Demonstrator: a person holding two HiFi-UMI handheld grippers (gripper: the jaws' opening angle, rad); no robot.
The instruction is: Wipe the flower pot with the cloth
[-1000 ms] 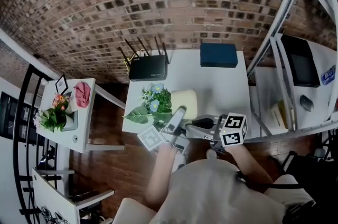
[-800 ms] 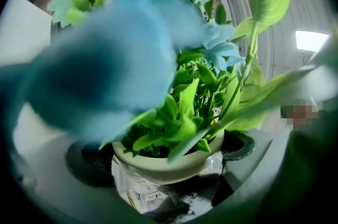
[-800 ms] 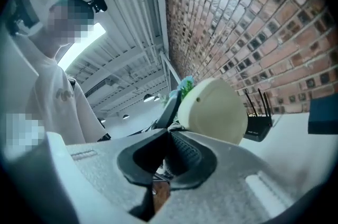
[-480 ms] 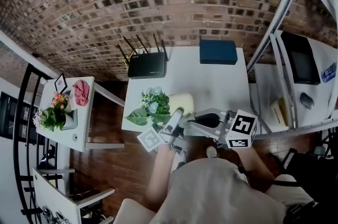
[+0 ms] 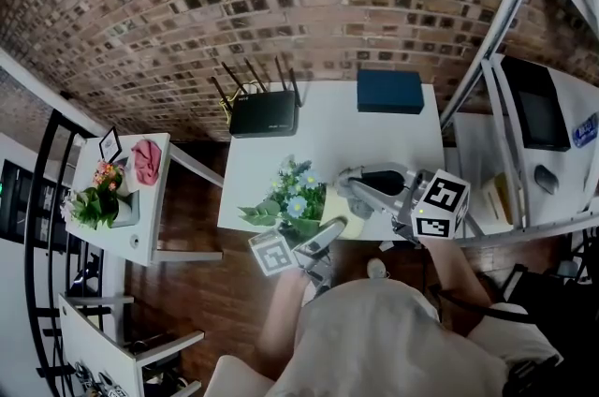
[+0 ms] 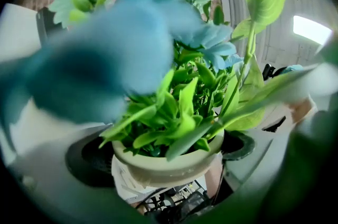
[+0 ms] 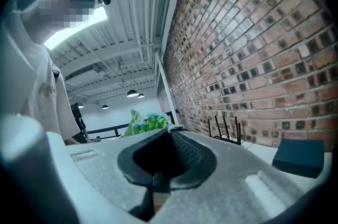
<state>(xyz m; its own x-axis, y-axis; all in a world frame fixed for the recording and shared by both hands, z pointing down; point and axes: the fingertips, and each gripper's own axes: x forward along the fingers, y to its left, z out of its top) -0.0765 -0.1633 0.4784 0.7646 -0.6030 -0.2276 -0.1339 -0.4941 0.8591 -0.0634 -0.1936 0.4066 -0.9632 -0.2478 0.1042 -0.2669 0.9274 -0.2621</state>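
Two grippers work at the near edge of the table (image 5: 393, 142). The left gripper (image 5: 328, 234) is clamped on the pot (image 6: 163, 167), with a pad on either side of the cream rim and leaves crowding its view. The right gripper (image 7: 168, 134) has its jaws pressed together on nothing and aims up along the brick wall (image 7: 253, 48). Farther left, a pink cloth (image 5: 145, 163) lies on a side table (image 5: 140, 236), well apart from the pot. Wiping hasn't begun, I judge. Next the right gripper must open and fetch the cloth. Only the head view shows that cloth; only the left gripper view shows the grip.
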